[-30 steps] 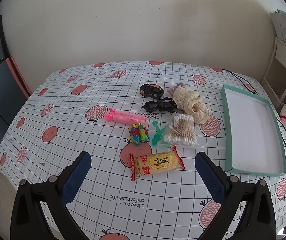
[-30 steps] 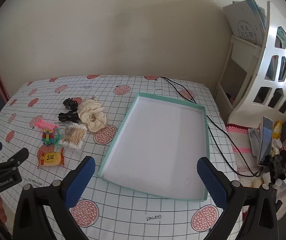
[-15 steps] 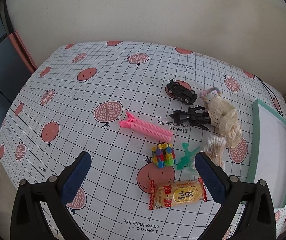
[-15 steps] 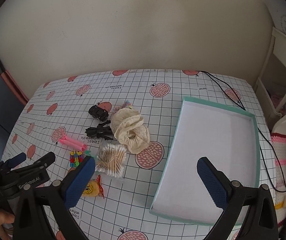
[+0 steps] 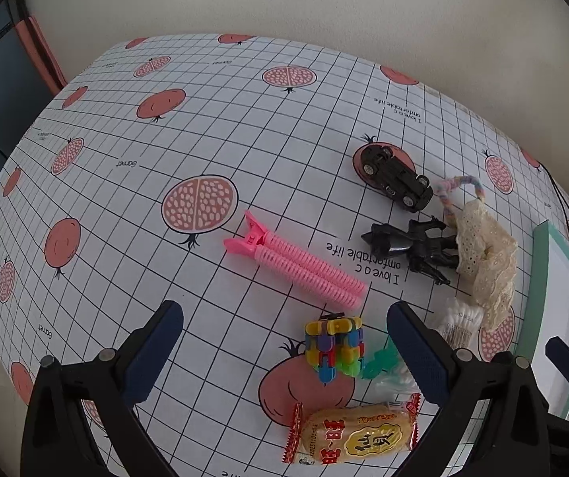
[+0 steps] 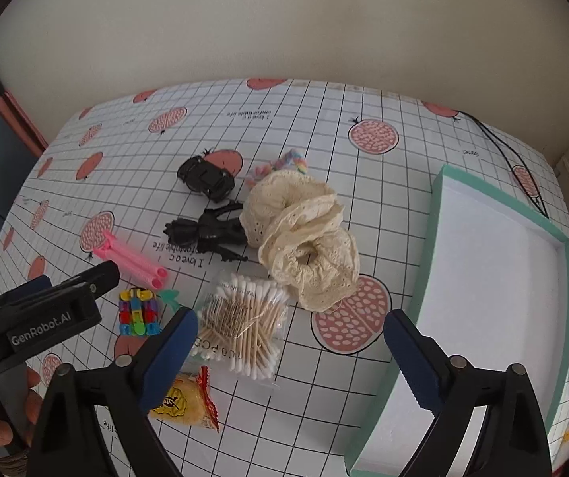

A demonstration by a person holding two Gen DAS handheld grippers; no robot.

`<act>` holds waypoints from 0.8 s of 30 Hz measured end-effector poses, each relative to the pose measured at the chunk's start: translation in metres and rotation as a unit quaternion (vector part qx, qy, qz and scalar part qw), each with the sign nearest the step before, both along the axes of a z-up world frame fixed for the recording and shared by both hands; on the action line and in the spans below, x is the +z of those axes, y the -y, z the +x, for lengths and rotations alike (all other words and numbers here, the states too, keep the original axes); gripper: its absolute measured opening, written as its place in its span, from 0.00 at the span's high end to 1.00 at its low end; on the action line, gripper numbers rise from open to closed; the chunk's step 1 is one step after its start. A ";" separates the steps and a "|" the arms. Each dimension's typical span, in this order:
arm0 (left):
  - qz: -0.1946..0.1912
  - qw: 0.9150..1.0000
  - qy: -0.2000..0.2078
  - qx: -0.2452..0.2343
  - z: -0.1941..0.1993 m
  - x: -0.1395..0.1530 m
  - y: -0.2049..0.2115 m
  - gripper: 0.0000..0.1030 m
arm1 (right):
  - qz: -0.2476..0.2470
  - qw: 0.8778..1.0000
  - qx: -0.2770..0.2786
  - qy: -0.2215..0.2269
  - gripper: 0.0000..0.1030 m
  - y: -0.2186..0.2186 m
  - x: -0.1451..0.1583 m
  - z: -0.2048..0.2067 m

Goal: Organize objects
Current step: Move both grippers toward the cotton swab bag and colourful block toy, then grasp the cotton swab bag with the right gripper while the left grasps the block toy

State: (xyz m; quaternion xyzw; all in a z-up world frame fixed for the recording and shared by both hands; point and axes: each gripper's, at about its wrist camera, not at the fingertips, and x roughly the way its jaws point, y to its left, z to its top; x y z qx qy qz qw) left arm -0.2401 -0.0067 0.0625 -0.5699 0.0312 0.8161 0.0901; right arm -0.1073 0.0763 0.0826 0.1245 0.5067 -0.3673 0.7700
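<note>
Fingers of both grippers spread wide, empty. We judge the pink hair clip the likely target: ahead of the left gripper, long axis diagonal across its gap; right gripper farther, near tray.

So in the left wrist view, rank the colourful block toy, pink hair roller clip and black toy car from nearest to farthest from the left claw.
1. Colourful block toy, just ahead between the fingers of the left claw, towards the right one.
2. Pink hair roller clip, farther ahead, centre.
3. Black toy car, far right.
</note>
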 end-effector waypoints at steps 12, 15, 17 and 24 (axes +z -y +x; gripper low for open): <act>0.024 0.999 0.021 -0.011 0.001 -0.017 -0.005 0.07 | 0.046 0.999 -0.018 -0.010 0.15 -0.003 -0.041 0.022; 0.018 0.999 0.019 -0.020 0.002 -0.019 -0.009 0.10 | 0.049 0.998 -0.025 -0.012 0.18 0.000 -0.048 0.024; 0.013 1.000 0.016 -0.022 0.003 -0.020 -0.010 0.11 | 0.055 0.998 -0.033 -0.009 0.19 0.003 -0.051 0.023; 0.010 0.999 0.019 -0.024 0.003 -0.024 -0.013 0.30 | 0.082 0.995 -0.047 0.011 0.33 0.009 -0.054 0.020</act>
